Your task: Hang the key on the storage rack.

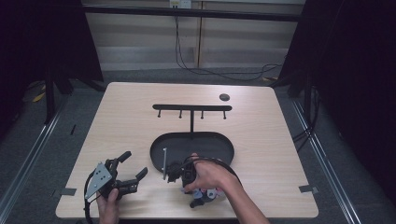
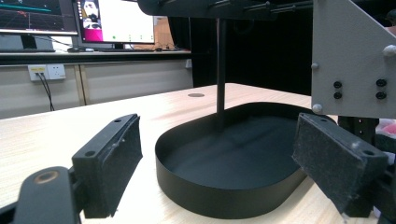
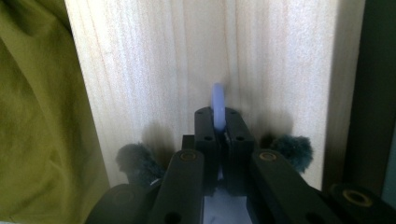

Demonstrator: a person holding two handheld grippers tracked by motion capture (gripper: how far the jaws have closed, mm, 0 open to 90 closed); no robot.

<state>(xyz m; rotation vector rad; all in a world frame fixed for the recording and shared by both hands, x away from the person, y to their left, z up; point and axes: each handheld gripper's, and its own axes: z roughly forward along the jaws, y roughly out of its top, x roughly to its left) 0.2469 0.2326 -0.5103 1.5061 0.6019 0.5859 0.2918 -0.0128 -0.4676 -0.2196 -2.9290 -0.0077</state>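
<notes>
We see the pale wooden tabletop (image 1: 121, 116) from above, with a black oval metal tray (image 1: 219, 144) sitting a little toward 6 o'clock of its centre. A thin black post rises from the tray's 12 o'clock rim and carries a black crossbar rack with four short pegs (image 1: 192, 108). The part of the tray floor that we can see is bare; in the left claw view its dark inside lies open to us with nothing in it (the right hand covers the tray's 6 o'clock edge in the high view, so what lies there we cannot tell). A small dark round disc (image 1: 224, 97) lies on the tabletop toward 1 o'clock, well apart from the tray.

The right claw (image 3: 218, 122) is held at the tray's 6 o'clock rim, pointing down at the wood. Its jaws are pressed narrow on a thin pale blue ring-shaped piece (image 3: 218, 105), which stands on edge between the pads and pokes out past their tips. Below the right hand (image 1: 210, 175) in the high view, at about 6 o'clock on the tabletop, we make out a blurred bit of pale blue and pink.

The left claw (image 1: 133, 164) rests at 8 o'clock, jaws spread wide with nothing between them, aimed toward the tray.
</notes>
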